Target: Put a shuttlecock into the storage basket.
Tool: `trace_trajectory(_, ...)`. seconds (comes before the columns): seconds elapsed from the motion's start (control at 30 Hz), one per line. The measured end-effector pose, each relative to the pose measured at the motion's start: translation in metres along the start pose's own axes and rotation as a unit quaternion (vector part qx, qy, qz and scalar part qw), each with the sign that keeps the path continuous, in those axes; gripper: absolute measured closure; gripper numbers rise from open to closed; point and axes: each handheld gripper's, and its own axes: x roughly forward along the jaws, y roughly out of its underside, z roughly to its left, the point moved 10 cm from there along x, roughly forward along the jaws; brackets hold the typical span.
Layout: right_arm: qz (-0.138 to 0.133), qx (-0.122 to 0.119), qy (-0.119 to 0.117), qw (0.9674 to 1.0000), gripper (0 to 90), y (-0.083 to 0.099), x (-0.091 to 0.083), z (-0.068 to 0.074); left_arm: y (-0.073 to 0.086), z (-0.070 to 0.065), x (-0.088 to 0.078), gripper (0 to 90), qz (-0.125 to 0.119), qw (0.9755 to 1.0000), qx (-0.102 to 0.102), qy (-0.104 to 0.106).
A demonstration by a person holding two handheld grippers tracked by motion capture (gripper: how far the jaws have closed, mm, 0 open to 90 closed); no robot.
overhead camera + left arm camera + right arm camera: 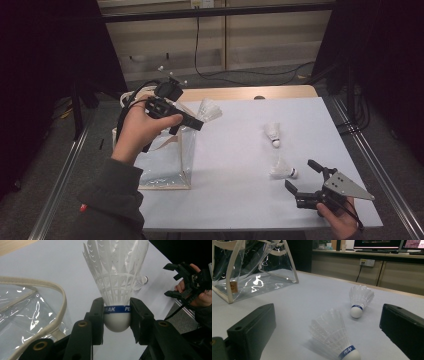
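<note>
In the high view, nearest at 5 o'clock, the right tongs (300,175) sit low over the bench (240,200), their black jaws spread wide apart, a grey three-cornered plate on top and a hand gripping from below. Just beyond the jaw tips, toward 11 o'clock of them, a white feathered shuttlecock (283,170) lies on its side on the smooth pale surface; the right gripper view shows its rounded cork base ringed by a blue band. A second shuttlecock (273,134) of the same make lies farther off, at 12 o'clock from the first, the two apart.

At 9 o'clock stands a clear plastic bag (165,162), glossy and creased, boxy in shape, edged with cream fabric trim and strap. Above its open top, the left tongs (200,122) are clamped on a third shuttlecock (117,277): the matte black jaws press both sides of its smooth white cork at the blue band, and the stiff, ribbed feathers fan outward toward 3 o'clock.

Beyond the bench edge, black cables trail over grey floor.
</note>
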Motion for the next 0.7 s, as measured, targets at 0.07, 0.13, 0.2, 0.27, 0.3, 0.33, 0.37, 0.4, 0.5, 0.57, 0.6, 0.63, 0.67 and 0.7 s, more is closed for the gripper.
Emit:
trace_trajectory(0.07, 0.000, 0.001, 0.000, 1.0000, 0.5, 0.000, 0.000, 0.000, 0.000, 0.001, 0.000, 65.9, 0.000, 1.0000, 0.001, -0.004)
trace_trajectory(0.13, 0.000, 0.001, 0.000, 1.0000, 0.5, 0.000, 0.000, 0.000, -0.001, 0.003, -0.001, 65.9, -0.004, 1.0000, -0.004, -0.005)
trace_trajectory(0.2, 0.000, 0.003, 0.000, 1.0000, 0.5, 0.000, 0.000, 0.000, -0.002, 0.005, -0.002, 65.9, -0.004, 1.0000, -0.005, -0.004)
trace_trajectory(0.27, 0.000, 0.002, 0.001, 1.0000, 0.5, 0.000, 0.000, 0.000, -0.002, 0.007, -0.003, 65.9, -0.006, 0.9999, -0.009, -0.007)
trace_trajectory(0.3, 0.000, 0.002, 0.002, 1.0000, 0.5, 0.000, 0.000, -0.001, -0.002, 0.008, -0.003, 65.9, -0.006, 0.9999, -0.010, -0.007)
trace_trajectory(0.33, -0.001, 0.000, 0.001, 1.0000, 0.5, 0.000, 0.000, -0.001, -0.002, 0.009, -0.003, 65.9, -0.007, 0.9999, -0.012, -0.008)
trace_trajectory(0.37, -0.001, 0.000, 0.001, 1.0000, 0.5, 0.000, 0.000, -0.001, -0.002, 0.010, -0.004, 65.8, -0.006, 0.9999, -0.012, -0.010)
trace_trajectory(0.4, -0.001, 0.000, 0.001, 1.0000, 0.5, 0.000, 0.000, -0.001, -0.002, 0.010, -0.004, 65.9, -0.006, 0.9999, -0.012, -0.011)
trace_trajectory(0.5, -0.001, 0.000, 0.001, 1.0000, 0.5, 0.000, 0.000, -0.001, -0.003, 0.011, -0.005, 65.8, -0.006, 0.9998, -0.013, -0.013)
trace_trajectory(0.57, -0.001, 0.001, 0.002, 1.0000, 0.5, 0.000, 0.000, -0.001, -0.003, 0.012, -0.006, 65.9, -0.008, 0.9998, -0.015, -0.013)
trace_trajectory(0.6, 0.001, 0.001, 0.001, 1.0000, 0.5, 0.000, 0.000, -0.001, -0.004, 0.012, -0.006, 65.9, -0.008, 0.9998, -0.015, -0.013)
trace_trajectory(0.63, 0.001, 0.002, 0.001, 1.0000, 0.5, 0.000, 0.000, 0.000, -0.004, 0.012, -0.006, 65.8, -0.008, 0.9998, -0.015, -0.013)
trace_trajectory(0.67, 0.001, 0.002, 0.001, 1.0000, 0.5, 0.000, 0.000, 0.000, -0.004, 0.013, -0.006, 65.8, -0.006, 0.9998, -0.014, -0.014)
trace_trajectory(0.7, 0.000, 0.003, 0.001, 1.0000, 0.5, 0.000, 0.000, 0.000, -0.003, 0.013, -0.006, 65.9, -0.005, 0.9998, -0.014, -0.015)
